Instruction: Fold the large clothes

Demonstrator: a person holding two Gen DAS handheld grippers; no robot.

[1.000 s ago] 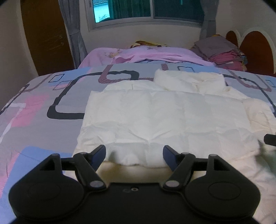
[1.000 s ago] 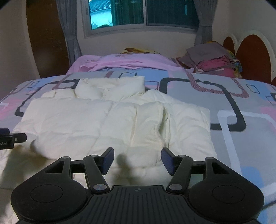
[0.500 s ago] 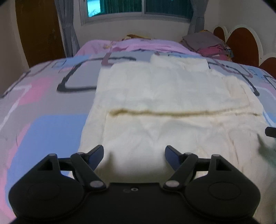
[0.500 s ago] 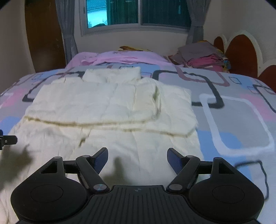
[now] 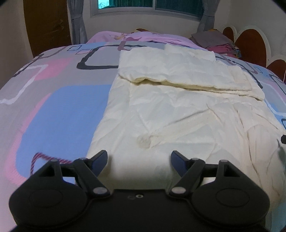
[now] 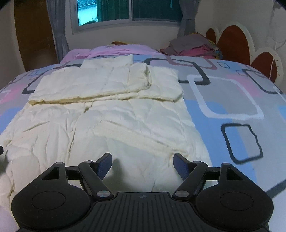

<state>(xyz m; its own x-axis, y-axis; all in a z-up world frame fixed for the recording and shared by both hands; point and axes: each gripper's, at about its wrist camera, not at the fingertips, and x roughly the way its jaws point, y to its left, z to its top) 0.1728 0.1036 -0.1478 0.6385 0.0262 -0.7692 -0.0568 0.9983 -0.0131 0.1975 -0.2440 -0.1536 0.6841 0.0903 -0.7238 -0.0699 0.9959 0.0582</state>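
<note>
Left wrist view: left gripper [image 5: 139, 157] low over near edge of cream garment [image 5: 178, 110], fingers [image 5: 100, 160] spread apart, gripping nothing. Garment spread flat on patterned bed [image 5: 59, 114], far part folded over in a doubled layer. Clothes pile [image 5: 214, 41] beyond, near headboard [image 5: 250, 44].

Right wrist view: right gripper [image 6: 142, 160] above near right part of garment [image 6: 116, 116], fingers [image 6: 180, 166] wide apart, empty. Folded layer across far half; window [image 6: 128, 10] behind.
</note>
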